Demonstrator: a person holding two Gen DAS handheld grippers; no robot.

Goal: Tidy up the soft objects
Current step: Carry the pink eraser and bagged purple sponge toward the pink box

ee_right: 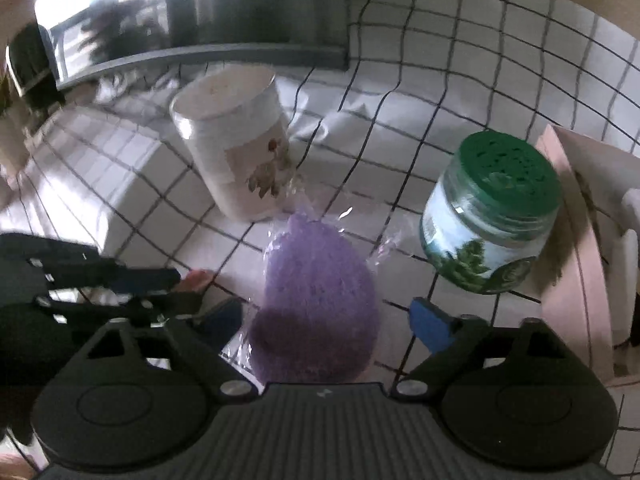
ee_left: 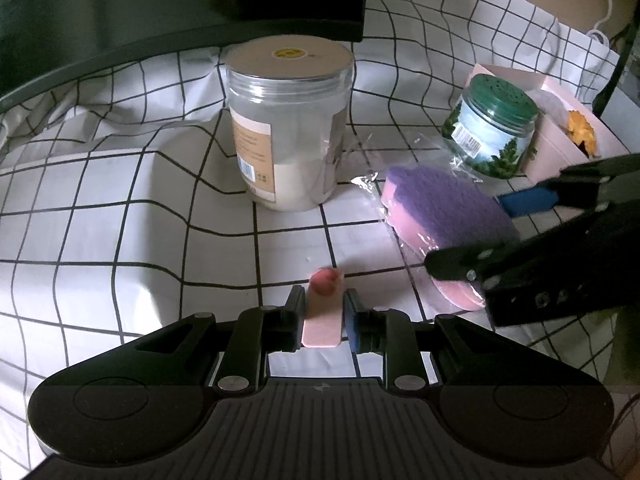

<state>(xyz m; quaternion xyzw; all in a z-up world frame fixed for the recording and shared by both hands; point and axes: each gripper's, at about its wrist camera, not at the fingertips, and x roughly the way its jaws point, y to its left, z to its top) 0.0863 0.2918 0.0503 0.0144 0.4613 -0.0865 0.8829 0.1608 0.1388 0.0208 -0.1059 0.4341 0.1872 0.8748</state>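
My left gripper (ee_left: 325,300) is shut on a small pink rectangular eraser-like pad (ee_left: 323,316) with a red round tip, held just above the checked cloth. A purple-and-pink sponge in clear wrap (ee_left: 444,208) lies on the cloth to its right. My right gripper (ee_right: 326,320) is open, its jaws either side of the sponge (ee_right: 320,300) without closing on it. In the left wrist view the right gripper (ee_left: 480,228) straddles the sponge's right end. The left gripper (ee_right: 176,284) shows at the left in the right wrist view.
A large clear jar with a grey lid (ee_left: 290,120) stands behind. A green-lidded jar (ee_left: 496,128) stands by a pink open box (ee_left: 568,140) holding something yellow. The black-and-white checked cloth (ee_left: 120,208) is rumpled. A dark monitor stands at the back.
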